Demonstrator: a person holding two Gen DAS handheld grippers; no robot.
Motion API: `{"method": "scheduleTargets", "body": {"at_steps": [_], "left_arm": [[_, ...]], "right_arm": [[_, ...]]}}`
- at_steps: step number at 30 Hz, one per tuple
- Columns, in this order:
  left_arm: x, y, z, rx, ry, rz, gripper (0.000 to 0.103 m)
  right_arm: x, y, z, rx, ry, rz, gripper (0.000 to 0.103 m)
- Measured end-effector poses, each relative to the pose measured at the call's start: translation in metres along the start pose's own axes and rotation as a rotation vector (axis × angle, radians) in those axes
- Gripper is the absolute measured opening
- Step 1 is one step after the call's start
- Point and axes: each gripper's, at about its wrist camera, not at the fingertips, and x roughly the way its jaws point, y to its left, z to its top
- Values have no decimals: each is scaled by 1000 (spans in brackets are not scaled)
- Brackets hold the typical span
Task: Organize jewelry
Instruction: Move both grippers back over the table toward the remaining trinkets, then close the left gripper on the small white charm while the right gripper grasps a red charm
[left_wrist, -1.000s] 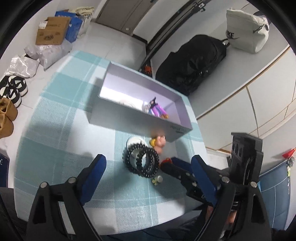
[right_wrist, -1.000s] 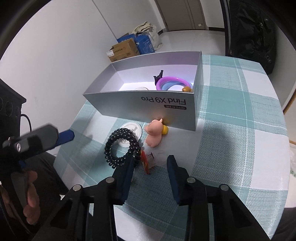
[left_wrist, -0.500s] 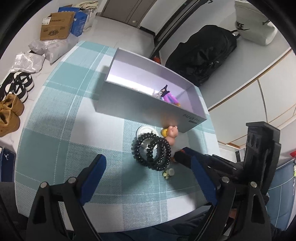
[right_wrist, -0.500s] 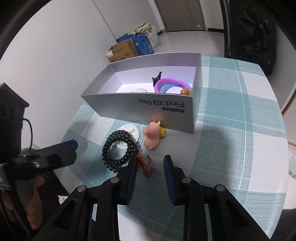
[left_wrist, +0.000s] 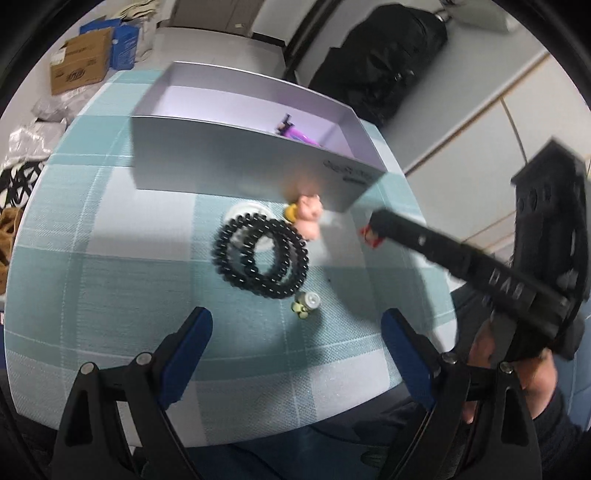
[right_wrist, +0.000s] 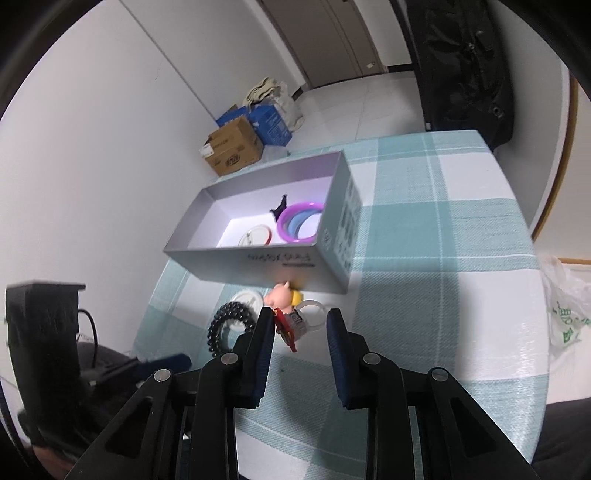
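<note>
Fingers of the right gripper (right_wrist: 299, 326) are standing partly apart, and the small red charm (right_wrist: 286, 328) with its clear ring is hanging against the left pad; whether both pads are pinching it, I cannot tell. It is looking light, stiff and a bit dangly, so I'd judge the flat red body the place to nip, not the loose ring. It is hovering above the checked tablecloth (right_wrist: 443, 258), near the grey box (right_wrist: 258, 264) already keeping purple bangles (right_wrist: 299, 225). Left gripper (left_wrist: 295, 332) is waiting with jaws wide and empty, over the black coil bracelets (left_wrist: 260, 256) and a tiny yellow trinket (left_wrist: 306, 304).
</note>
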Motion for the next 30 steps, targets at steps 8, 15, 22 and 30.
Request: {"method": "scheduleTargets", "body": {"at_steps": [8, 15, 22, 30], "left_arm": [[12, -14, -2, 56, 31, 85, 80], [20, -28, 3, 114, 20, 173, 54], [21, -33, 4, 127, 22, 184, 34], [24, -38, 3, 156, 22, 197, 11]], "right_arm": [[-14, -12, 3, 49, -40, -3, 27], [-24, -14, 4, 44, -75, -10, 27], [-33, -22, 5, 74, -94, -8, 24], [-35, -28, 4, 95, -89, -9, 19]]}}
